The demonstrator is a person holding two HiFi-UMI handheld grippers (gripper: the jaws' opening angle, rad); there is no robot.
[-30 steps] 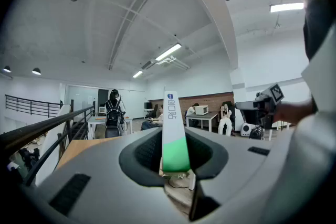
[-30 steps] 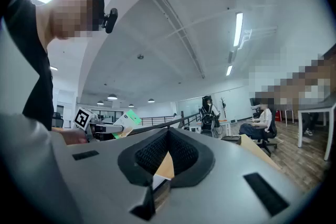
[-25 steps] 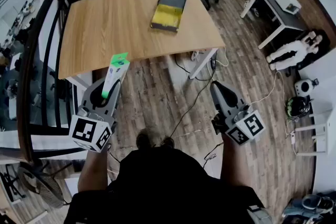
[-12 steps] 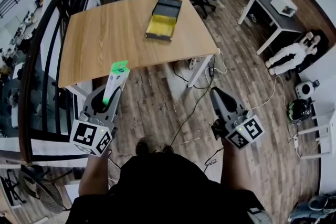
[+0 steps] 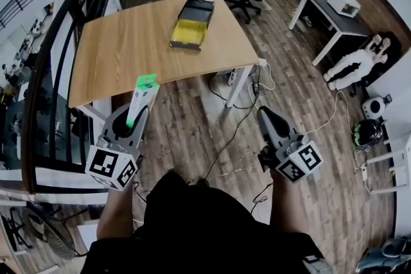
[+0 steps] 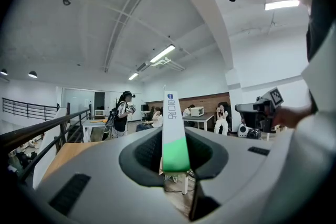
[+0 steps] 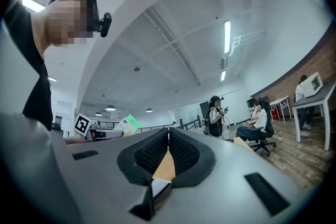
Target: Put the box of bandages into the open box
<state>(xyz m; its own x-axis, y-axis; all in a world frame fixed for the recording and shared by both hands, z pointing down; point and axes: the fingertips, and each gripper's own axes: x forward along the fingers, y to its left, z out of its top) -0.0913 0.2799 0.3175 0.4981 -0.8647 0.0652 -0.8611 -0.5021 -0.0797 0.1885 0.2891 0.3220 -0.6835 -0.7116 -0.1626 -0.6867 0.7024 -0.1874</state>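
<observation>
The left claw (image 5: 136, 112) clamps a slim white-and-green cardboard bandage box (image 5: 142, 94) upright over the plank floor (image 5: 192, 131), short of the tan wooden surface's (image 5: 122, 42) near edge. A black open box (image 5: 187, 25), seemingly yellow-lined, lies near its far right corner. The right claw (image 5: 264, 115) is closed, empty.

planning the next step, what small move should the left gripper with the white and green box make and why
Probably step forward, carrying the left gripper toward the wooden table. Its jaws clamp the slim white and green bandage box, yet the open black box with a yellow inside lies on the table, well beyond the gripper.
</observation>
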